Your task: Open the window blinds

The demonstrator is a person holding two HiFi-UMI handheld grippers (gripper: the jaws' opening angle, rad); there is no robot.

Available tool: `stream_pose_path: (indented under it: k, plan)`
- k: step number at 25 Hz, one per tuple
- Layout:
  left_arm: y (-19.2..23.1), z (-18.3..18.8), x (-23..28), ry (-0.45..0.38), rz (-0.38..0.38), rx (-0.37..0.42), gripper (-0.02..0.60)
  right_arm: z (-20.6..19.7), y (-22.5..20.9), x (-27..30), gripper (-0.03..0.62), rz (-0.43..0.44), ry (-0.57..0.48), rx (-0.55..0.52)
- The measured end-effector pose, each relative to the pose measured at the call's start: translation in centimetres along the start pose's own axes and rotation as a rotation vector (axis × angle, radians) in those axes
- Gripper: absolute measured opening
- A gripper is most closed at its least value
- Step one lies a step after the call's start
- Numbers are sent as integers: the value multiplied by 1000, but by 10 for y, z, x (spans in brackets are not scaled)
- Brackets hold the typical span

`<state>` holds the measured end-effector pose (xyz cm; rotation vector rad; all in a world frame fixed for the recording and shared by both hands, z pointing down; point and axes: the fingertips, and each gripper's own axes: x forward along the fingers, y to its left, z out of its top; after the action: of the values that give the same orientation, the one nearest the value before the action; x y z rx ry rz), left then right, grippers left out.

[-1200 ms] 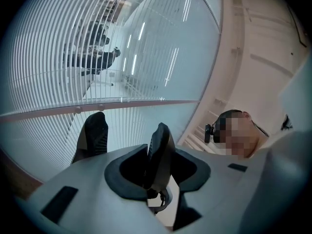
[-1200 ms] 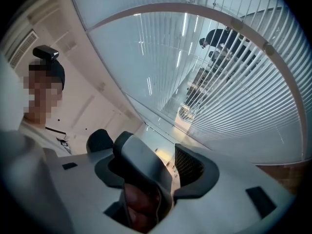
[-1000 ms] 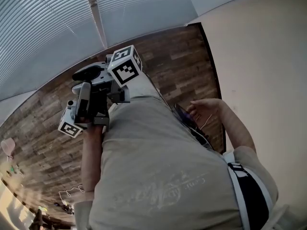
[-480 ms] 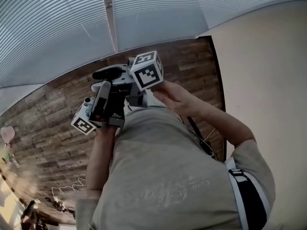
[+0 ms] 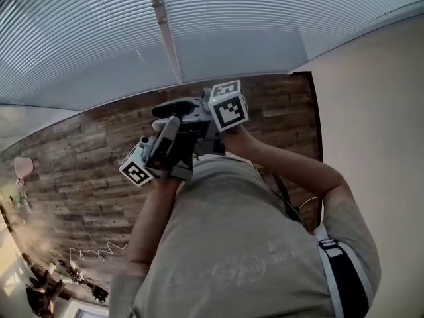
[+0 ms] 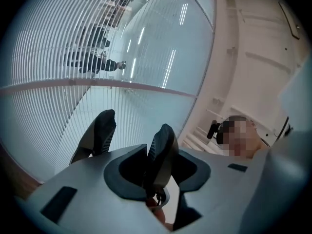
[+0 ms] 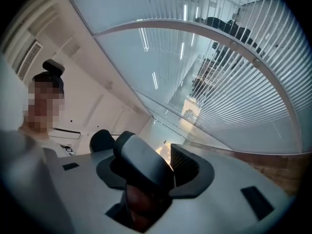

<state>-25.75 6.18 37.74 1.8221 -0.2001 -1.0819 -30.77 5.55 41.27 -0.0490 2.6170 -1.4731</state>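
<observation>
Head view: the window blinds (image 5: 278,18) are seen lowered across the top of the frame, from 9 through 12 to 2 o'clock, and are divided by a pale frame bar (image 5: 165,32) at 11 o'clock. A wood-plank floor (image 5: 79,171) is shown at 8 o'clock and a cream wall (image 5: 377,124) at 3 o'clock.

In the left gripper view, the left gripper (image 6: 135,126) is aimed upward at the slats, which fill the frame from 8 to 1 o'clock. Its jaws are held moderately apart and nothing is caught between them.

In the right gripper view, the right gripper (image 7: 113,135) is set wide. Its jaws have just been closing slightly, with nothing between them. The blinds are seen there from 12 to 3 o'clock, apart from the claw.
</observation>
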Motion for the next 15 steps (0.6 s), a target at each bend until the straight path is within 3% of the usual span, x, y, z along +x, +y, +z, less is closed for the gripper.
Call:
stream_pose_path:
  k: [2, 5, 8, 11, 13, 15]
  plan:
    - [-5, -30, 15, 7, -28, -22, 129, -3, 16, -30, 193, -16, 1, -14]
    - [-3, -116, 39, 106, -59, 1, 129, -21, 43, -110, 186, -7, -72, -95]
    - [9, -186, 57, 246, -23, 76, 129, -32, 60, -175, 186, 94, -194, -148]
    - [22, -221, 68, 362, 37, 148, 130, -37, 63, -207, 186, 208, -256, -194]
    - [27, -234, 78, 431, 89, 264, 129, -34, 64, -226, 186, 196, -254, -268]
    - [25, -234, 83, 442, 181, 510, 140, -24, 63, -255, 146, 109, -291, -323]
